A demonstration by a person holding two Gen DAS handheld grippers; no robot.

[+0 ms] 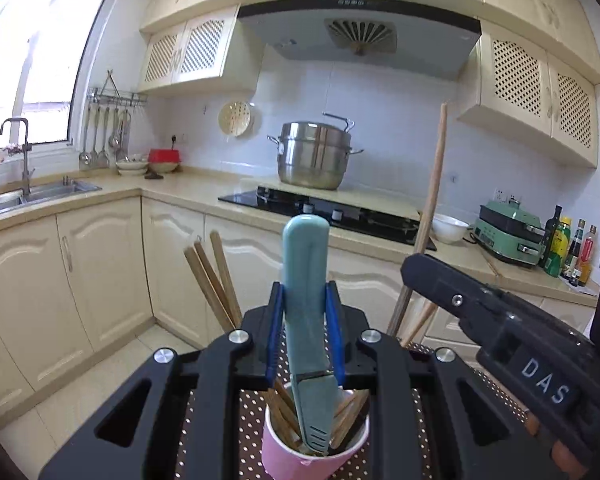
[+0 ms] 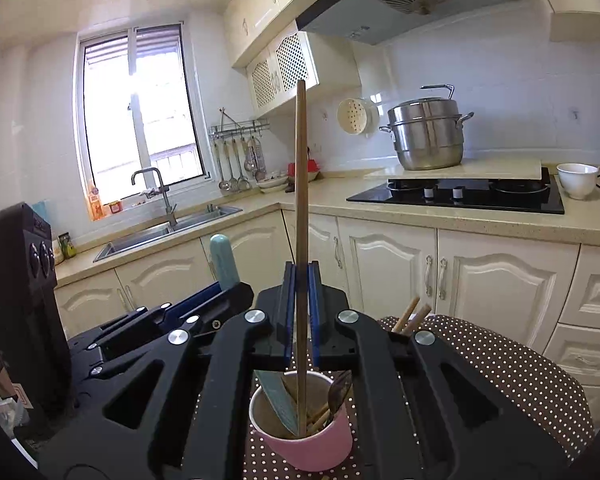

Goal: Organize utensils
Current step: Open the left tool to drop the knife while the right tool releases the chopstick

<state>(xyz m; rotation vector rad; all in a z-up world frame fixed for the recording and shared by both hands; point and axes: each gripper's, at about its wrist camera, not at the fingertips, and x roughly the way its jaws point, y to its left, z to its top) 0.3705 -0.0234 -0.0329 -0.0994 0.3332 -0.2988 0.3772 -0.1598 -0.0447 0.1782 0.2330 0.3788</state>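
A cream kitchen lies behind a polka-dot cloth (image 2: 500, 364) bearing the pink cup (image 2: 312, 448). Above the cup, the left hand-held gripper (image 1: 305, 336) clamps a teal knife (image 1: 306, 280), blade inside; beside it, the right hand-held gripper (image 2: 300, 312) pinches an upright wooden chopstick (image 2: 301, 184) dipping in.

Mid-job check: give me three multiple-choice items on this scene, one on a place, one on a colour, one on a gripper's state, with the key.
1. Where does the steel steamer pot stand?
A. in the sink
B. on a board over the hob
C. on the floor

2. What colour is the cup holding the utensils?
A. pink
B. green
C. black

3. What is the right gripper doing?
A. open, holding nothing
B. shut on a bowl
C. shut on the long wooden stick

Key: B, the pot sits on a pale board over the hob; A, the cup's outside is pink; C, its fingers clamp the upright stick.
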